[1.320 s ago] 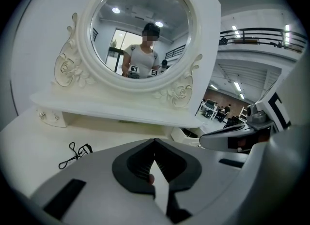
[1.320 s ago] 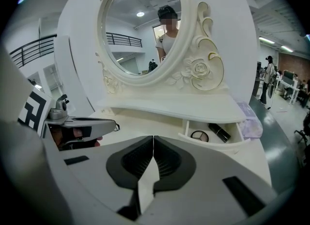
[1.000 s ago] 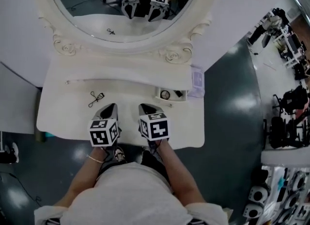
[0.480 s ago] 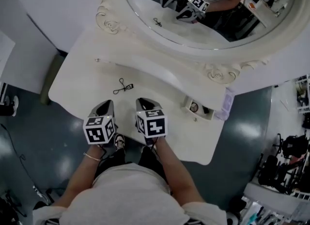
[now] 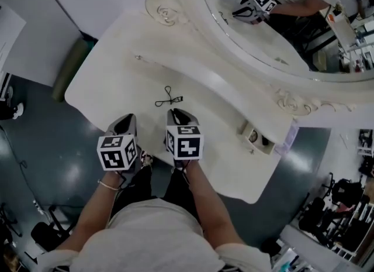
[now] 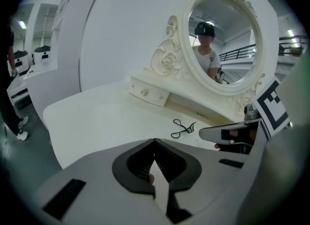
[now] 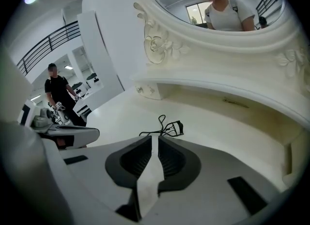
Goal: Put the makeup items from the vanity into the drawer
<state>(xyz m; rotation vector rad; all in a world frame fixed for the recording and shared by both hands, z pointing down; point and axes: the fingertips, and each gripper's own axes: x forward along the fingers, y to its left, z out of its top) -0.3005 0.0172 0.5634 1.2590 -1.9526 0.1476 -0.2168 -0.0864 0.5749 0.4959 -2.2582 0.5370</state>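
A black eyelash curler (image 5: pixel 168 97) lies on the white vanity top (image 5: pixel 117 83), ahead of both grippers. In the right gripper view the curler (image 7: pixel 167 129) is just beyond my right gripper (image 7: pixel 155 138), whose jaws are shut and hold nothing. My left gripper (image 6: pixel 155 142) is also shut and empty; from it the curler (image 6: pixel 184 128) lies ahead to the right. In the head view the left gripper (image 5: pixel 124 122) and right gripper (image 5: pixel 177 115) hover side by side over the front edge. A small open drawer (image 5: pixel 260 146) at the right holds a round compact (image 5: pixel 252 137).
A large oval mirror (image 5: pixel 280 25) in an ornate frame stands behind the table. A shut drawer with a knob (image 6: pixel 144 92) sits under the mirror shelf at the left. A pale box (image 5: pixel 287 139) lies at the table's right end. A person (image 7: pixel 58 93) stands far off.
Both grippers have moved left along the table's front and dipped lower. The eyelash curler, earlier left of the left gripper, now lies just ahead of the right one. Jaws look unchanged.
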